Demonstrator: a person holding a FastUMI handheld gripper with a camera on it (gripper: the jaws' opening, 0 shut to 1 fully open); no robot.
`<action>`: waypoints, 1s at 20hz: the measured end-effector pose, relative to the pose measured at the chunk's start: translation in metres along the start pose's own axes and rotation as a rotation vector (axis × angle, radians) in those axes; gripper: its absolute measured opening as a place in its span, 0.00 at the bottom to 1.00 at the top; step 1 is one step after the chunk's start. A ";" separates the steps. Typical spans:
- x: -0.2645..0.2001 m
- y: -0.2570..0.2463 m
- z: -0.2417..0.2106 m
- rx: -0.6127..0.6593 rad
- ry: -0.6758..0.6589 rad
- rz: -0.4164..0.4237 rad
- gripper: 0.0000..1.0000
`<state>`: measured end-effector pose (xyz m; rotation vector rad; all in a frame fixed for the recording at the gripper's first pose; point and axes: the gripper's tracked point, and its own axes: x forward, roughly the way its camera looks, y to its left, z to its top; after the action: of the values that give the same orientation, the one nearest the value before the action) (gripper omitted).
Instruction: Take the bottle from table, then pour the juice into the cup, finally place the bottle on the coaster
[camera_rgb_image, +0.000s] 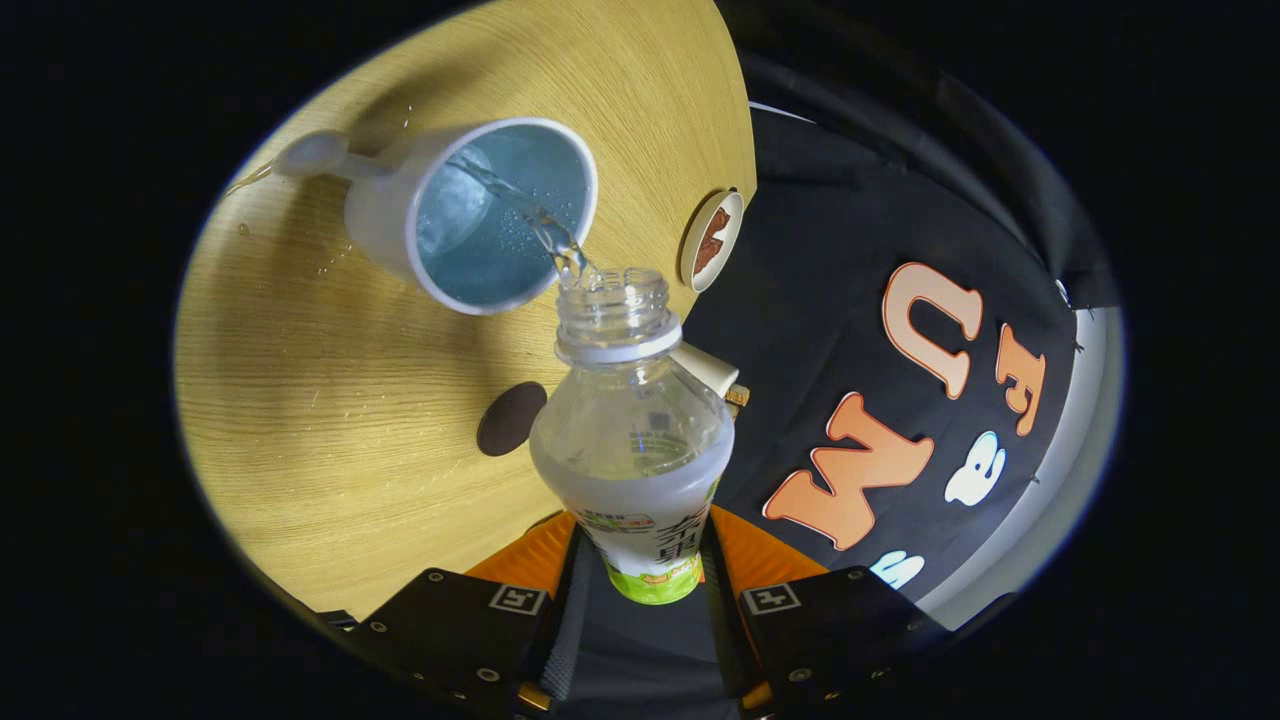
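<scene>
My gripper (645, 590) is shut on a clear plastic bottle (632, 430) with a white and green label, held tilted with its open neck toward the cup. A thin stream of clear liquid (540, 225) runs from the bottle's mouth into a white cup (480, 215) with a blue inside and a handle, which stands on the wooden table just beyond the bottle. Liquid has gathered in the cup's bottom. A round white coaster (711, 240) with a brown pattern lies near the table's edge, to the right of the cup.
A dark round disc (510, 418) lies on the light wooden table (330, 420) beside the bottle. A small white object (712, 368) peeks out behind the bottle's shoulder. A few drops of liquid lie on the table near the cup's handle.
</scene>
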<state>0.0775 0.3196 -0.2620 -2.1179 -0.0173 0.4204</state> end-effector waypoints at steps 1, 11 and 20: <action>0.002 -0.001 0.000 -0.009 -0.002 0.000 0.57; 0.008 -0.016 -0.003 -0.052 -0.012 0.006 0.56; 0.007 -0.025 -0.002 -0.101 -0.024 0.002 0.56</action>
<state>0.0888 0.3332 -0.2424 -2.2125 -0.0510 0.4542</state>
